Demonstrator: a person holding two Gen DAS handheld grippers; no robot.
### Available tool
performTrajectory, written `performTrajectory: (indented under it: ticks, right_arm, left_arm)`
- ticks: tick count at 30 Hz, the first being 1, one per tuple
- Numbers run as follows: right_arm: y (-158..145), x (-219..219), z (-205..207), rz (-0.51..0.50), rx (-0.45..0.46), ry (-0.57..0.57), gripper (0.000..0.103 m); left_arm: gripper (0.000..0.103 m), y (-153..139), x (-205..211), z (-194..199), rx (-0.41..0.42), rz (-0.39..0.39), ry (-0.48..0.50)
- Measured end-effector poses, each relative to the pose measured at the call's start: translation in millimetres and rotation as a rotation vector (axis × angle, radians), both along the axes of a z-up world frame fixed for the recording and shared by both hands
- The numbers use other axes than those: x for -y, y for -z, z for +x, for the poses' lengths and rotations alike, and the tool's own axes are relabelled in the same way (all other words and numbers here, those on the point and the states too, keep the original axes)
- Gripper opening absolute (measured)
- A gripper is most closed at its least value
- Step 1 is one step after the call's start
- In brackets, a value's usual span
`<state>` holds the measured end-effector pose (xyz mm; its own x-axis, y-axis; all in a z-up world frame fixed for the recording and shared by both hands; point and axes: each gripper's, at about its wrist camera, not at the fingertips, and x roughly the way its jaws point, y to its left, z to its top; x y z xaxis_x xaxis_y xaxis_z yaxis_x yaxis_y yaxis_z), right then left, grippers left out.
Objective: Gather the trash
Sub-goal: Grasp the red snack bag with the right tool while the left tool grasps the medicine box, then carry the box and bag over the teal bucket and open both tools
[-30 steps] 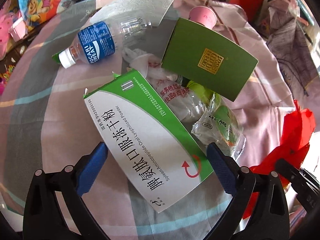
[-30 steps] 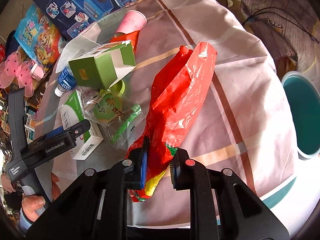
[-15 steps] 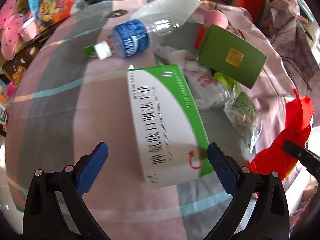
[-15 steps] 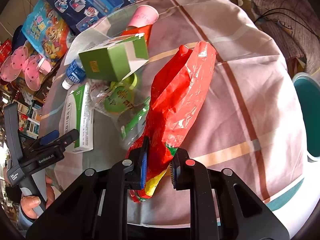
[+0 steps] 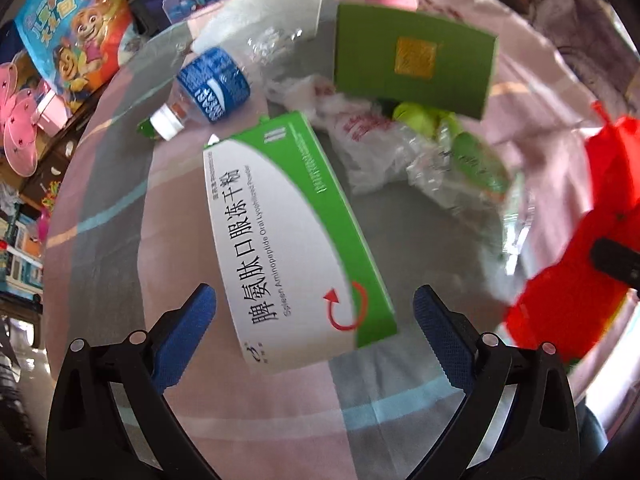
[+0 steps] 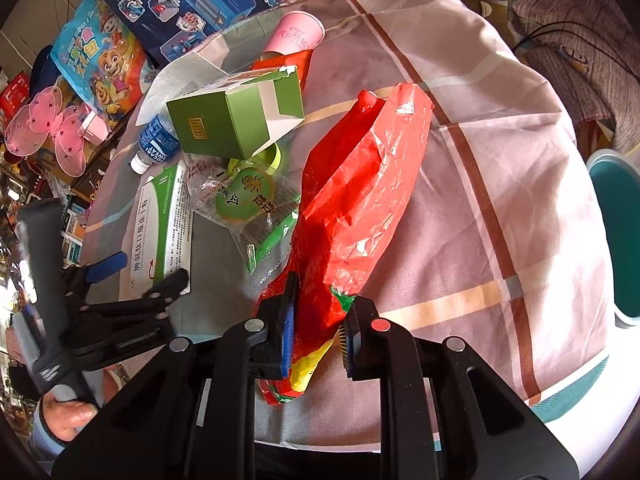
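Our right hand-held gripper (image 6: 316, 332) stays clamped on the red plastic bag (image 6: 360, 184); our left hand-held gripper (image 5: 314, 320), jaws apart, straddles the medicine box (image 5: 288, 236) on the tabletop (image 5: 120, 240). Next: lower, close, bag it.

The right tongs (image 6: 318, 338) are clamping the crinkled red plastic bag (image 6: 360, 184), which is lying on the plaid-covered desk (image 6: 500, 160).

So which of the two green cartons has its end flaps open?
The plain green box with the gold label; the green-and-white medicine box looks closed.
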<state>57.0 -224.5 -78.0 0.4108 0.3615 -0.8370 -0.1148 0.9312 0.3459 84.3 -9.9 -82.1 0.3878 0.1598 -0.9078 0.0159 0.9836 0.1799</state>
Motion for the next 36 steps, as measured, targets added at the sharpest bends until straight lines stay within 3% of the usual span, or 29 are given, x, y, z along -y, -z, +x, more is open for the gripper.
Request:
performTrajectory:
  ticks: [2,3,7,10,13,19,20,24,31,36]
  right_arm:
    - [0,1,0,-0.003,-0.002,0.0,0.018]
    - [1,1,0,-0.005,-0.004,-0.001,0.018]
    - [1,-1,2,-0.009,-0.005,-0.003,0.018]
    - [2,-5,3,-0.011,-0.008,-0.009,0.018]
    - [0,-11,3,-0.02,-0.003,-0.018,0.018]
    - [-6,-17,2,-0.034,0.014,-0.031,0.017]
    - [-7,-17,2,-0.034,0.018,-0.029,0.017]
    - [-16,-14,1,-0.035,0.037,-0.019,0.017]
    - [-33,-2,-2,-0.023,0.079,0.012,0.017]
    - [-38,3,-6,-0.014,0.088,0.02,0.017]
  left_arm:
    - [0.094,-2,-10,-1,0.008,-0.068,-0.02]
    - [0.082,-4,-17,-3,0.019,-0.11,-0.034]
    - [0.08,-12,-31,-11,0.052,-0.173,-0.045]
    - [0.08,-19,-42,-15,0.057,-0.286,-0.03]
    - [0.081,-19,-51,-15,0.052,-0.337,-0.035]
    - [0.081,0,-63,-13,-0.008,-0.372,-0.097]
    - [0.077,0,-63,-14,-0.007,-0.375,-0.094]
    - [0.075,-26,-56,-23,0.089,-0.317,-0.05]
    - [0.075,-82,-51,-42,0.232,-0.316,0.006]
    - [0.075,-93,-43,-44,0.252,-0.313,0.054]
